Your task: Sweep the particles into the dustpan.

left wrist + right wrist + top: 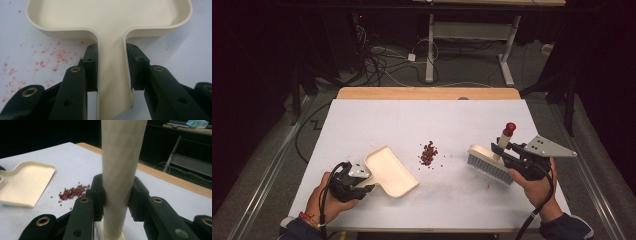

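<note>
High view: my left gripper (362, 181) is clamped on the handle of the cream dustpan (391, 170), which lies flat on the white table (362, 120) with its open lip toward the pile of red bits (429, 153). My right gripper (508, 148) grips the brush (490, 164) by its handle, bristles down, on the pile's other side. Step looks like set-up before sweeping. Next, I judge: bring the pan lip up beside the pile, then drag the bristles through toward it.

Black gripper (362, 182) bodies, brass rivets, grey plate (548, 146), dark sleeves (564, 227), red wristband (308, 218)
</note>
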{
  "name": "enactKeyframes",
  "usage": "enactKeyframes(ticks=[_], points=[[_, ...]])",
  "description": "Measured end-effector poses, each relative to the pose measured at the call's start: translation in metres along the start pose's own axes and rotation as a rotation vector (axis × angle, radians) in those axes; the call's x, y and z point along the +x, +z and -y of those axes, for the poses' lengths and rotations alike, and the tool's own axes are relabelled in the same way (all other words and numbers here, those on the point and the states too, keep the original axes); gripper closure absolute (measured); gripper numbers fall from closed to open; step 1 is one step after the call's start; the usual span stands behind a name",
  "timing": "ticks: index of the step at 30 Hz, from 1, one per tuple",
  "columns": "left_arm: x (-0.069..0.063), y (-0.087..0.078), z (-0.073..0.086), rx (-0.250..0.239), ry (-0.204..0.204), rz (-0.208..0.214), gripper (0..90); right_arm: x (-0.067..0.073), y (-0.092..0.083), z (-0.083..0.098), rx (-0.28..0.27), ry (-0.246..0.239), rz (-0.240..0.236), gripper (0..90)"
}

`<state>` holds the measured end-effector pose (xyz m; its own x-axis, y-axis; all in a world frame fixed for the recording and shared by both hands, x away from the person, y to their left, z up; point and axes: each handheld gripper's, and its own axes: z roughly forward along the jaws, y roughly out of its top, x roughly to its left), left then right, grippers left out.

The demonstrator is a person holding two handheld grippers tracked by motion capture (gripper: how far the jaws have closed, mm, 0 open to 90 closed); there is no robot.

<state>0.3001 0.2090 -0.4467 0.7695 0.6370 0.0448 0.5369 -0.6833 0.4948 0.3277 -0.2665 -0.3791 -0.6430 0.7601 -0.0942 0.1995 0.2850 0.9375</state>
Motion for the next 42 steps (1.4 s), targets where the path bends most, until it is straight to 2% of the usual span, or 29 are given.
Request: enactKeyframes(ticks=[5,6,7,8,9,10,12,16,18,21,27,33,38,41,42], points=[[-0.003,0.002,-0.003,0.012,0.008,0.002,64.0,-0.004,0.021,-0.012,-0.020,0.002,0.015,70.2],[-0.004,0.003,-0.003,0.013,0.005,0.002,64.0,-0.005,0.033,-0.018,-0.025,-0.006,0.022,70.2],[-0.004,0.004,-0.004,0.012,0.003,0.005,64.0,-0.005,0.033,-0.018,-0.025,-0.006,0.022,70.2],[-0.005,0.004,-0.004,0.013,0.002,0.009,64.0,-0.005,0.047,-0.024,-0.024,-0.002,0.027,70.2],[-0.005,0.005,-0.004,0.015,-0.001,0.008,64.0,-0.005,0.047,-0.024,-0.024,-0.002,0.027,70.2],[-0.006,0.006,-0.004,0.017,0.001,0.007,64.0,-0.006,0.061,-0.029,-0.028,-0.002,0.033,70.3],[-0.006,0.007,-0.005,0.018,0.000,0.010,64.0,-0.007,0.067,-0.031,-0.030,-0.002,0.038,70.2],[-0.009,0.009,-0.006,0.022,-0.003,0.016,64.0,-0.009,0.103,-0.041,-0.031,0.050,0.063,70.2],[-0.010,0.011,-0.007,0.023,-0.002,0.022,64.0,-0.008,0.109,-0.042,-0.029,0.050,0.068,70.2],[-0.013,0.012,-0.009,0.028,-0.004,0.022,64.0,0.000,0.129,-0.044,-0.019,0.037,0.090,70.2],[-0.018,0.018,-0.013,0.049,-0.022,0.033,64.0,0.017,0.159,-0.040,0.001,0.014,0.081,70.3],[-0.021,0.024,-0.019,0.061,-0.018,0.036,64.0,0.034,0.171,-0.039,-0.003,-0.008,0.048,70.3],[-0.022,0.025,-0.021,0.060,-0.018,0.035,64.1,0.052,0.169,-0.035,-0.008,-0.029,0.015,70.0],[-0.022,0.025,-0.021,0.060,-0.021,0.034,64.0,0.060,0.165,-0.034,-0.004,-0.023,-0.012,69.7],[-0.022,0.025,-0.022,0.060,-0.022,0.032,64.0,0.066,0.162,-0.033,0.008,-0.047,-0.013,69.5]])
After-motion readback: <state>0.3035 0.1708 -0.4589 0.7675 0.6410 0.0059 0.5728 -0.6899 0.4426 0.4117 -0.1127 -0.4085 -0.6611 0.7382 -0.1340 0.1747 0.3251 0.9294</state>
